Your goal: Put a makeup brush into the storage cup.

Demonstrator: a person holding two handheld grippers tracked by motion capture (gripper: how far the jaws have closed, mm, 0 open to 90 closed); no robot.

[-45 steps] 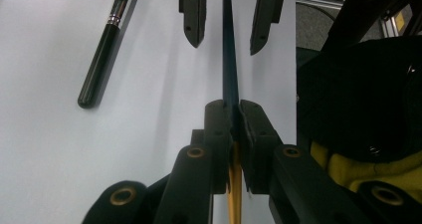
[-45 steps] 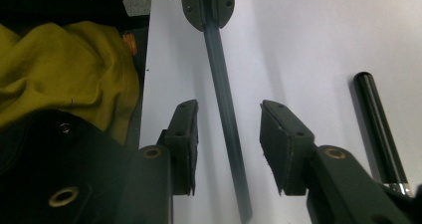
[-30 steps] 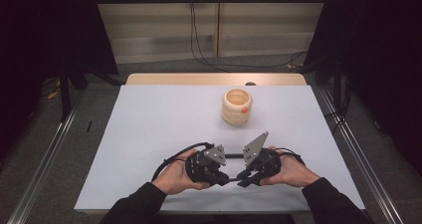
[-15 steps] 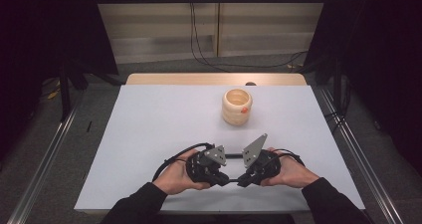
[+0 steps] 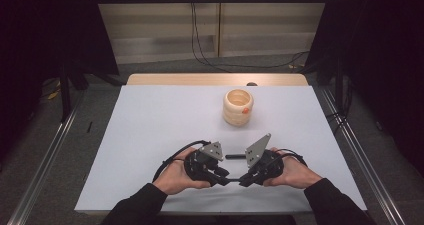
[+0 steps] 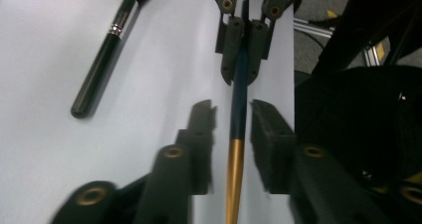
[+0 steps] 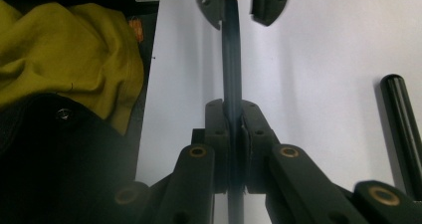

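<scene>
A thin brush handle (image 6: 238, 119), dark blue with a gold end, runs between my two grippers near the table's front edge. My right gripper (image 7: 235, 109) is shut on its dark blue part. My left gripper (image 6: 233, 107) has just been opening; its jaws stand on either side of the handle (image 7: 232, 59) with a gap on both sides. In the high view the left gripper (image 5: 224, 176) and right gripper (image 5: 243, 178) face each other tip to tip, each in a hand.
A black makeup brush (image 5: 235, 156) lies on the white table cover (image 5: 150, 125) just beyond the grippers. A round wooden holder (image 5: 238, 106) with something orange in it stands farther back. Yellow cloth (image 7: 64, 50) hangs off the table's near edge.
Both hands have stayed where they were. In the high view nothing on the table has shifted.
</scene>
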